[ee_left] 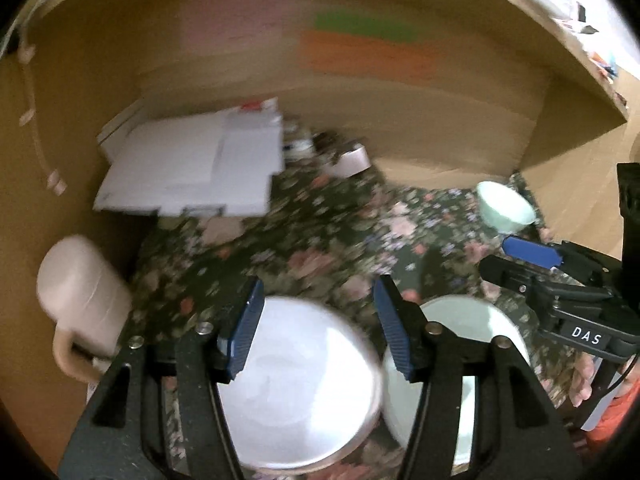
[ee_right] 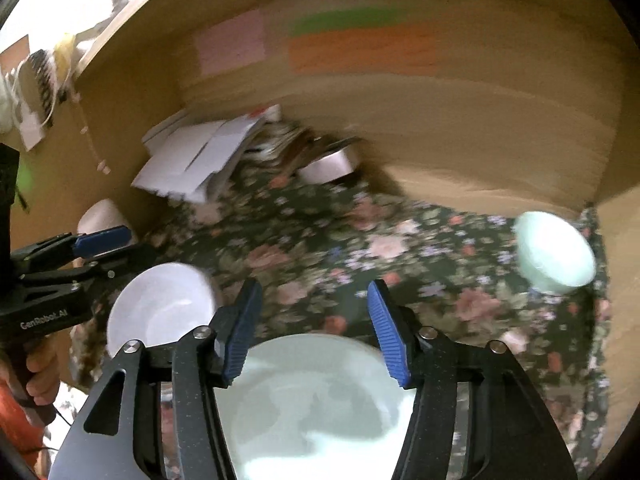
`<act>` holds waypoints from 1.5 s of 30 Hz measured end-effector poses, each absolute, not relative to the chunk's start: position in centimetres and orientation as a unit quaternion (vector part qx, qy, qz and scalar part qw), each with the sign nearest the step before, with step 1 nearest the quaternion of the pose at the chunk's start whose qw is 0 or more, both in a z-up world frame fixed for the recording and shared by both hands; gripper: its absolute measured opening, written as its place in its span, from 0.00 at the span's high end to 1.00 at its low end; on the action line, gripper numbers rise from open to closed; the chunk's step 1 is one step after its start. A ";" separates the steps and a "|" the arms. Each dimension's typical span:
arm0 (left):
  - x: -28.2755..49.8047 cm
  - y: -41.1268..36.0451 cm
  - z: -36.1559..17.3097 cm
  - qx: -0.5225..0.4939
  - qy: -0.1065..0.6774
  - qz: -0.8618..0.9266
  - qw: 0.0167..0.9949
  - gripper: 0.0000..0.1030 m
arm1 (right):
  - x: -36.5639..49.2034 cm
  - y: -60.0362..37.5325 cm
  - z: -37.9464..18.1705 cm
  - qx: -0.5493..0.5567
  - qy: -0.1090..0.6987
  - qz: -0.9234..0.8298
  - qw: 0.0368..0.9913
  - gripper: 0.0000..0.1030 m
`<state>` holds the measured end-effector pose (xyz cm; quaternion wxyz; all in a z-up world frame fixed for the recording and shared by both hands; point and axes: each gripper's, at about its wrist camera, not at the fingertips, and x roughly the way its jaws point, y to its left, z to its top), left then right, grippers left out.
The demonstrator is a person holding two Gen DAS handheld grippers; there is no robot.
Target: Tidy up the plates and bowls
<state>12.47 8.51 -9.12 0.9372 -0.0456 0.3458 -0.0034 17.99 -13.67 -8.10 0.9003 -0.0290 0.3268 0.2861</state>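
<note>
A white plate [ee_left: 304, 392] lies on the floral cloth right below my open left gripper [ee_left: 318, 324]; it also shows in the right wrist view [ee_right: 160, 308]. A pale green plate [ee_right: 316, 408] lies below my open right gripper [ee_right: 314, 328] and beside the white one; it also shows in the left wrist view [ee_left: 464, 324]. A small mint bowl [ee_right: 554, 254] stands at the far right of the cloth, also in the left wrist view [ee_left: 506, 208]. Both grippers are empty. The right gripper also shows at the left view's right edge [ee_left: 520, 256].
The floral cloth [ee_right: 320, 240] lies inside a wooden alcove. White cardboard boxes [ee_left: 192, 172] and clutter sit at the back left. A cream mug [ee_left: 80, 304] stands at the left. A metal tin [ee_right: 330, 166] sits at the back. The frames are motion-blurred.
</note>
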 end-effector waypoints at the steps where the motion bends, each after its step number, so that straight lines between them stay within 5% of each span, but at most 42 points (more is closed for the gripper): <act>1: 12.8 8.0 -8.9 -0.045 0.344 -0.008 0.938 0.44 | 18.2 -14.4 -7.9 -0.027 0.323 0.279 0.904 0.44; 16: 20.8 -0.2 -7.6 -0.027 0.328 -0.050 0.943 0.31 | 24.7 -23.6 -8.3 0.002 0.319 0.167 0.933 0.43; 40: 32.5 -5.8 -12.8 0.037 0.412 -0.083 0.907 0.31 | 35.9 -31.6 -17.1 0.063 0.418 0.024 0.906 0.40; 43: 32.8 -6.0 -13.3 0.036 0.417 -0.087 0.904 0.31 | 36.5 -32.5 -18.3 0.090 0.438 0.035 0.894 0.43; 45: 33.0 -6.1 -13.6 0.036 0.419 -0.089 0.903 0.31 | 36.9 -32.9 -18.6 0.109 0.445 0.045 0.888 0.54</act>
